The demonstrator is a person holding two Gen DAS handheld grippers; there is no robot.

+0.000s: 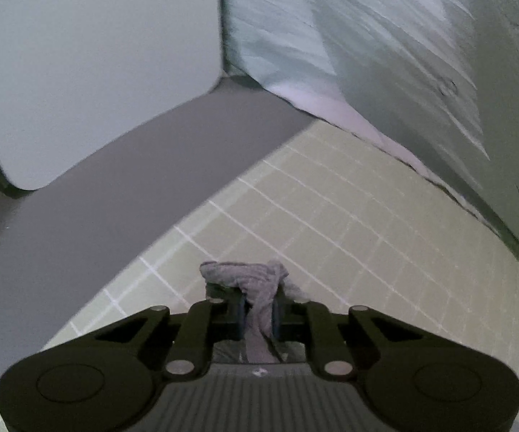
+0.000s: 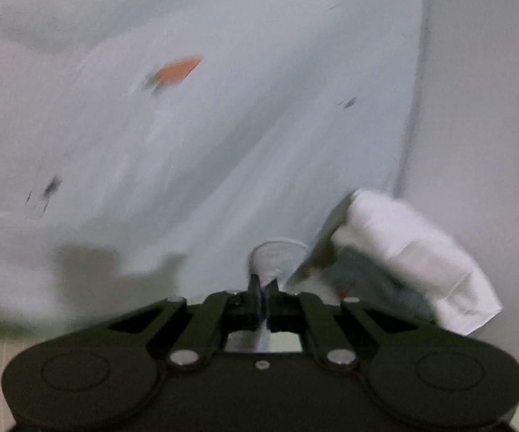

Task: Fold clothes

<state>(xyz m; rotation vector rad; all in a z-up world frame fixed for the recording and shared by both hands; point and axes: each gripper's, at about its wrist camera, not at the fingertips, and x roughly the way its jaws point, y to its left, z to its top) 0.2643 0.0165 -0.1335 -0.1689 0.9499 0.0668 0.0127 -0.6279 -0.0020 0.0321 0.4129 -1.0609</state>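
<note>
The left hand-held gripper [image 1: 259, 315] is clamped on a bunched grey fabric corner [image 1: 248, 277], above the pale green grid-lined cutting mat [image 1: 295, 198] on the grey table [image 1: 151, 151]. The right hand-held gripper [image 2: 262, 297] is pinched closed on a thin edge of the pale blue-white garment [image 2: 223, 144], which is lifted and spreads across its view, blurred. The garment bears an orange printed patch [image 2: 178, 68]. A white folded cloth [image 2: 414, 252] is at the right.
</note>
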